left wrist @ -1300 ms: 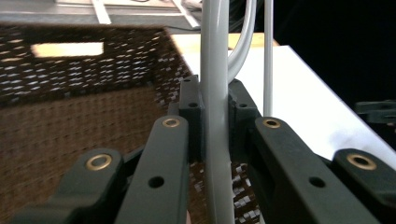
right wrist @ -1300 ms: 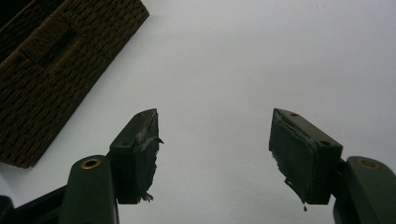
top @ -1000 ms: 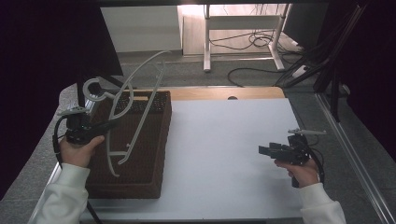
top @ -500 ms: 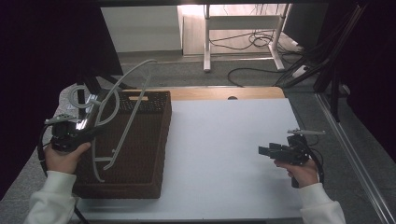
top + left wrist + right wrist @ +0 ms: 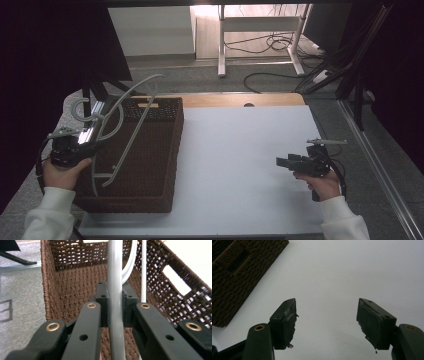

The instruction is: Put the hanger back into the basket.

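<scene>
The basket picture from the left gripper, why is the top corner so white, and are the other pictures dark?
Left gripper view: the table behind the basket is overexposed to plain white, while the grey hanger is soft up close. High view: both side edges are black, with glare at top centre. Right gripper view: even light on the white table, right gripper dark.

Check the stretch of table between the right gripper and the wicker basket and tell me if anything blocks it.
Nothing visible does. The right gripper hangs open over the bare white table, and the top between it and the wicker basket lies empty. The left gripper is shut on the grey hanger at the basket.
</scene>
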{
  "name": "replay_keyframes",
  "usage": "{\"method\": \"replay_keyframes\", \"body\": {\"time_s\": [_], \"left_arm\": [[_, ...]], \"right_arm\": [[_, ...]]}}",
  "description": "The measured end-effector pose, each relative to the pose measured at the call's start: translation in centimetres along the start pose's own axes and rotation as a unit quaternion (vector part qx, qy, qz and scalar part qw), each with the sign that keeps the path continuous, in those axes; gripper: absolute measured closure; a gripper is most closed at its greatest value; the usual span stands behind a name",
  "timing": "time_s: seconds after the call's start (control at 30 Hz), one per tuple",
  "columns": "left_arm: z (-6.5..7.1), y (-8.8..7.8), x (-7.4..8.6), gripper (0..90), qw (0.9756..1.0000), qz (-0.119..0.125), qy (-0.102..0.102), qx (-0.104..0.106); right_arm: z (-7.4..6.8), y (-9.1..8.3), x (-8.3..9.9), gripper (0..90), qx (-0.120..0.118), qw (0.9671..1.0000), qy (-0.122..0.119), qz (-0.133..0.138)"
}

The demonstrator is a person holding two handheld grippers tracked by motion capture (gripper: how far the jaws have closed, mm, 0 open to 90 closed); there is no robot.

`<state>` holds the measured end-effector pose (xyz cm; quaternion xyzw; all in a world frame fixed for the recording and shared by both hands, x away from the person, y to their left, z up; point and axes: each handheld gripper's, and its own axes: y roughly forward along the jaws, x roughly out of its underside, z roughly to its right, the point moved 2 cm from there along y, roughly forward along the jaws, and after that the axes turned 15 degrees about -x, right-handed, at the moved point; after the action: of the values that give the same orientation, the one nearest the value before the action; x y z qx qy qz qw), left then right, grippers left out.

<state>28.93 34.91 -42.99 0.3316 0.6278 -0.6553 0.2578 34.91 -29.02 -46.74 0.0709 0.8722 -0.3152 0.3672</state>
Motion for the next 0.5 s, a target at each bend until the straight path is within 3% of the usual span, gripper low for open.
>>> {"method": "replay_keyframes", "body": {"time_s": [0.5], "left_arm": [[0.3, 1.3, 1.2, 80.1, 0.9989, -0.029, 0.037, 0.003]], "right_arm": [[0.1, 0.0, 0.0, 32.4, 0.001, 1.0, 0.0, 0.0]]}}
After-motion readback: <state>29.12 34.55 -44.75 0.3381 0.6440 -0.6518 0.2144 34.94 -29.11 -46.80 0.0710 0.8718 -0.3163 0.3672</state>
